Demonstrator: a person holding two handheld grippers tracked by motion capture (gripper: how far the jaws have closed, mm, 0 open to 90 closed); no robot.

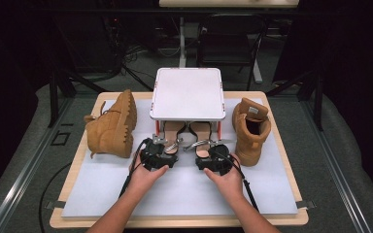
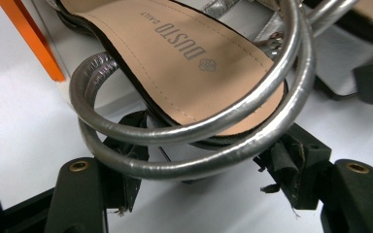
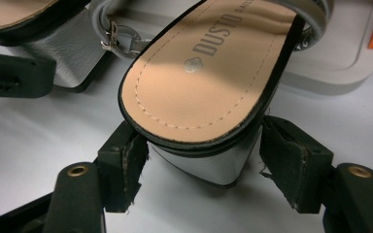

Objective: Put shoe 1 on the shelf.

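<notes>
Two silver strappy sandals with tan insoles lie heel-toward-me under a white raised shelf [image 1: 188,92]. My left gripper [image 1: 165,148] is at the left sandal [image 1: 173,131]. In the left gripper view its jaws [image 2: 204,165] flank that sandal's [image 2: 184,53] block heel below the looping silver ankle strap [image 2: 199,128]. A thin gap shows beside the left pad [image 2: 133,162]. My right gripper [image 1: 208,149] is at the right sandal [image 1: 202,133]. In the right gripper view both pads of the right gripper [image 3: 204,160] lie against the sides of the silver heel [image 3: 209,162] of the right sandal [image 3: 199,82].
A tan boot [image 1: 111,124] lies on its side at the left of the white mat [image 1: 175,189]. Its mate [image 1: 250,128] stands upright at the right. The shelf's orange legs [image 2: 29,39] stand close beside the sandals. A chair and cables lie beyond the table.
</notes>
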